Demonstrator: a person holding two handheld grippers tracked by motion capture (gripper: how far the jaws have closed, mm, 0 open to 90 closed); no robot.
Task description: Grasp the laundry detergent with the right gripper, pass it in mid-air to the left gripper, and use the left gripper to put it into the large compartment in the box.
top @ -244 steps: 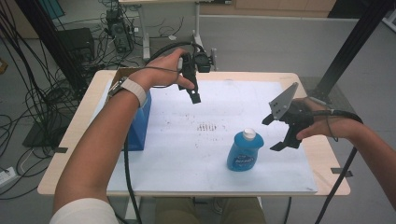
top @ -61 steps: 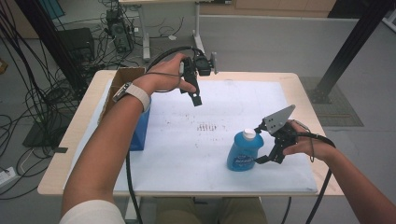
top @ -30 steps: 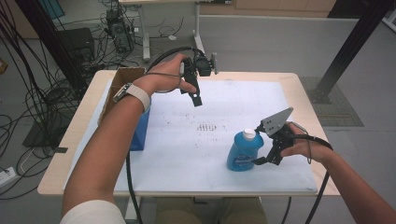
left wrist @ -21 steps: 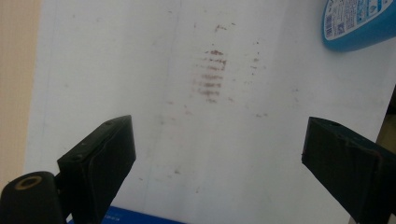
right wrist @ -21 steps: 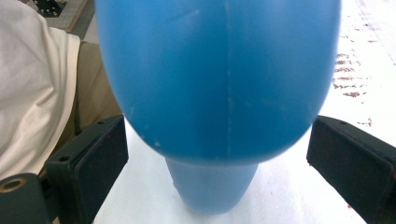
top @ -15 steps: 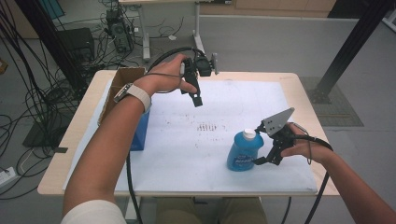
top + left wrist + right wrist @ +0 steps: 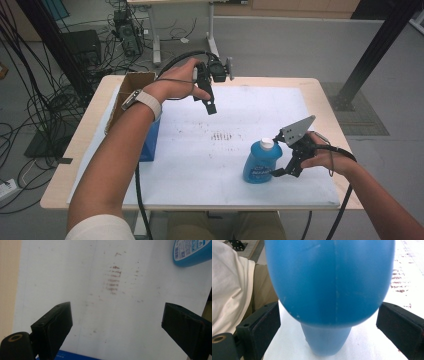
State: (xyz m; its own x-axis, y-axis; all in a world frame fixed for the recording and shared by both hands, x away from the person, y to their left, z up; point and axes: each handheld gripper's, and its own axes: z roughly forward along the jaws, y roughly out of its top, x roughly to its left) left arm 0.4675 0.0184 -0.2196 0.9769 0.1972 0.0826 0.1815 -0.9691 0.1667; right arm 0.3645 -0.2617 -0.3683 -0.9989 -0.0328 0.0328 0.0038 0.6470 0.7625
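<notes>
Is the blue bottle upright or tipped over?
Upright. The bottle stands on its base on the white mat, white cap on top, seen from the high view.

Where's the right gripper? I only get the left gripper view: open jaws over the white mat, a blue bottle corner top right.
Observer: The right gripper is at the blue bottle, near the front right of the table, with a jaw on either side of the bottle's body.
Operator: Clamped?
Observer: I can't tell. In the right gripper view both pads sit right at the bottle's sides, and no squeeze is visible.
Operator: Bottle state?
Observer: It stands upright on the mat with its white cap on.
</notes>
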